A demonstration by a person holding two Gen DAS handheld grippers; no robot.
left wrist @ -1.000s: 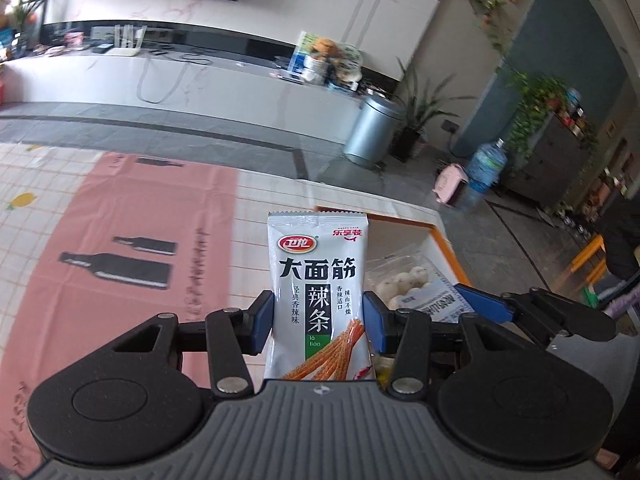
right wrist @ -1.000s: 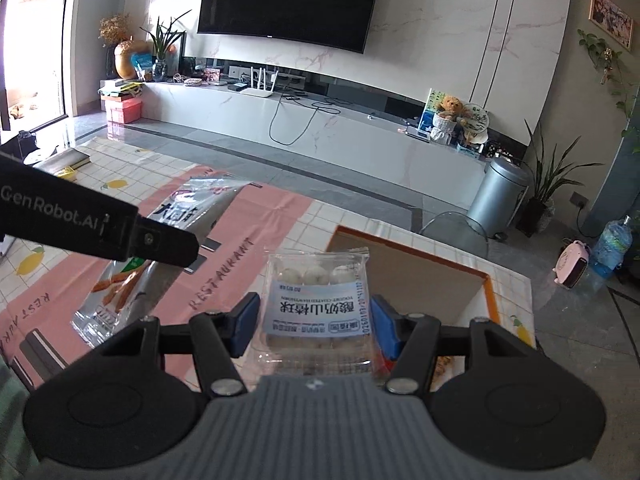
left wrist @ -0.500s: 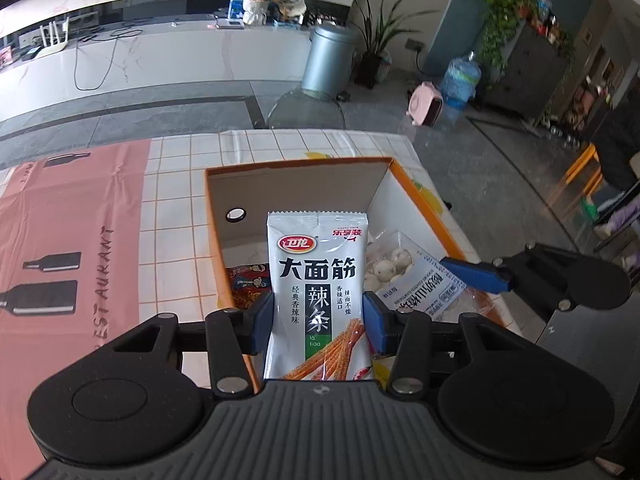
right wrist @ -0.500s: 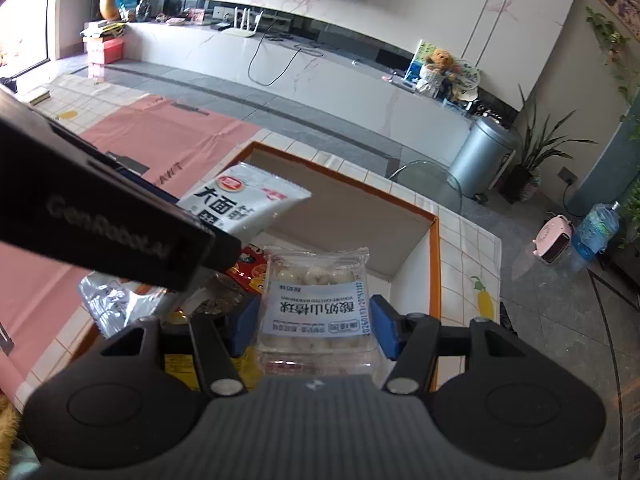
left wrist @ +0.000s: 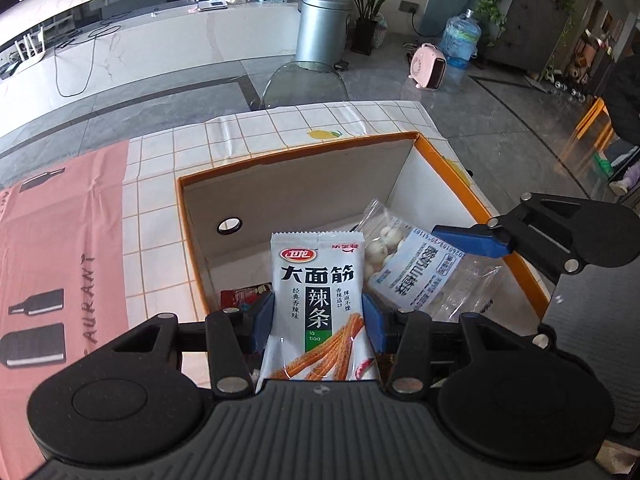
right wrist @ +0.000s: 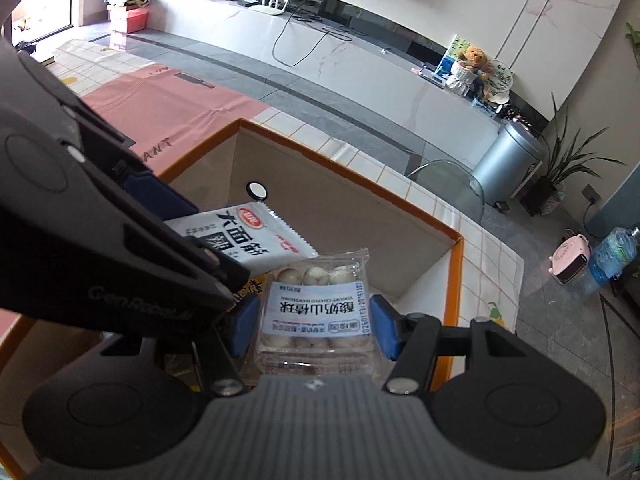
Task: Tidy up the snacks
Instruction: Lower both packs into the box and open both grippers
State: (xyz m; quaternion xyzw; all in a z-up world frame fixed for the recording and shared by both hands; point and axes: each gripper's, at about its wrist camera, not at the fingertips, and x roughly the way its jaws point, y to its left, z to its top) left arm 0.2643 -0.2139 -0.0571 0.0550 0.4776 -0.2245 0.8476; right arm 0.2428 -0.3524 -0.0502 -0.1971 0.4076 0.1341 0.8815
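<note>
1. While both grippers hang over the orange-rimmed box (left wrist: pixel 472 196), each one grips a snack pack.
2. Left gripper (left wrist: pixel 318 316): its blue pads are clamped on the two side edges of the spicy-strip packet (left wrist: pixel 318 300), a white pouch with black Chinese lettering and a green label, held upright above the near-left part of the box.
3. Right gripper (right wrist: pixel 314 328): its blue pads press on the sides of the clear pack of white hawthorn balls (right wrist: pixel 316 316), whose pale blue label faces up and reads upside down in the right wrist view.
4. In the left wrist view the right gripper (left wrist: pixel 468 240) reaches in from the right edge of the box, with the hawthorn pack (left wrist: pixel 416 268) just beside the spicy-strip packet.
5. In the right wrist view the left gripper's black body crosses from the left, and the top of the spicy-strip packet (right wrist: pixel 256 236) sticks out just above the hawthorn pack.
6. A red wrapper (left wrist: pixel 244 296) lies on the box floor near its left wall, which has a round hole (left wrist: pixel 229 225).
7. The box sits at the far right corner of the table, on a white checked tablecloth (left wrist: pixel 256 140) beside a pink mat (left wrist: pixel 64 216) printed with black bottles.
</note>
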